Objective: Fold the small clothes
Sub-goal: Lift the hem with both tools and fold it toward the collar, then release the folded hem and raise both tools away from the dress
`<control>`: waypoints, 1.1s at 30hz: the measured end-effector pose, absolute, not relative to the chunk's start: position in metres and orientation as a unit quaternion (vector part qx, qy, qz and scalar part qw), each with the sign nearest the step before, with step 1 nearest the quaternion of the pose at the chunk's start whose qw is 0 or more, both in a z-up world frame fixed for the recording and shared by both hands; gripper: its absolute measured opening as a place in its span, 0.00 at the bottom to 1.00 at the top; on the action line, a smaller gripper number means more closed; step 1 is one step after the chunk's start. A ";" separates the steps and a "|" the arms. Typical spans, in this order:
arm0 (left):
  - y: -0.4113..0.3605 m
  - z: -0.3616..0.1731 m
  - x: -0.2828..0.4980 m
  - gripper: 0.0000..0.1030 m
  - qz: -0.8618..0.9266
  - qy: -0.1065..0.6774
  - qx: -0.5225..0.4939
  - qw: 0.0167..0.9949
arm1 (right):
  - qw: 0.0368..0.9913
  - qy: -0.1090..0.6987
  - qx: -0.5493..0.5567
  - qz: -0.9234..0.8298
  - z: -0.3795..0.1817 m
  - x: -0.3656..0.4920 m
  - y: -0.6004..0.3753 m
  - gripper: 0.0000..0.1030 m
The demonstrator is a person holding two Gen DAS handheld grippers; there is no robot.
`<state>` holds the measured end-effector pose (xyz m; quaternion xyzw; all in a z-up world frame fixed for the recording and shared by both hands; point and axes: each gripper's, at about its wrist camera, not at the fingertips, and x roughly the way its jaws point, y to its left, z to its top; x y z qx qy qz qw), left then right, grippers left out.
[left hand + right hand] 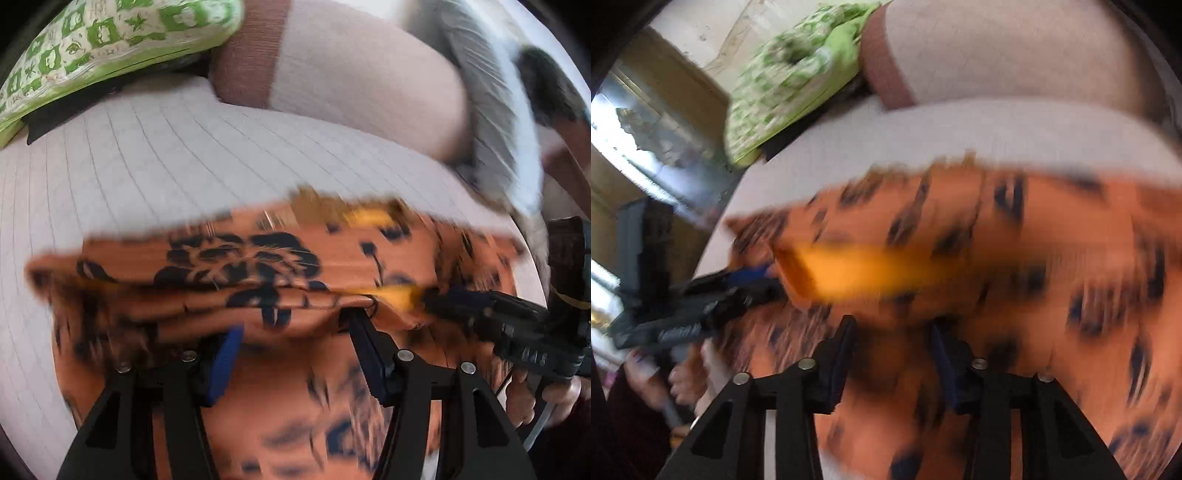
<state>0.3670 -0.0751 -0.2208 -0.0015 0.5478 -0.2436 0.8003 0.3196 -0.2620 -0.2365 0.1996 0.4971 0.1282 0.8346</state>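
An orange garment (240, 266) with black flower print lies rumpled on a pale striped sheet (147, 166), its layered edge facing away. My left gripper (291, 339) hovers low over that edge with its jaws apart and only cloth under the gap. The right gripper (461, 302) comes in from the right, its tip at a yellow patch (399, 295). In the blurred right wrist view the garment (1034, 229) fills the frame. My right gripper (892, 336) stands open over it, below the yellow patch (871, 269). The left gripper (738, 280) enters from the left.
A green patterned pillow (110, 37) and a beige cushion with a brown band (351, 66) lie at the far edge of the sheet. Grey striped cloth (491, 110) sits at the right. A hand (554, 398) grips the right tool's handle. The pillow (783, 92) borders a room beyond.
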 end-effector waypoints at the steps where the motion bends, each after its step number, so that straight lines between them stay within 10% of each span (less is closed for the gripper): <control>1: -0.074 -0.218 0.384 0.59 -0.226 0.549 -0.016 0.804 | 0.841 0.489 0.209 0.102 -0.235 0.340 -0.273 0.39; 9: -0.020 -0.179 0.400 0.63 -0.174 0.495 -0.081 0.848 | 0.878 0.372 0.299 0.035 -0.193 0.341 -0.361 0.39; 33: 0.068 -0.233 0.244 0.69 -0.043 0.580 0.018 0.813 | 0.816 0.497 0.294 0.014 -0.259 0.180 -0.347 0.36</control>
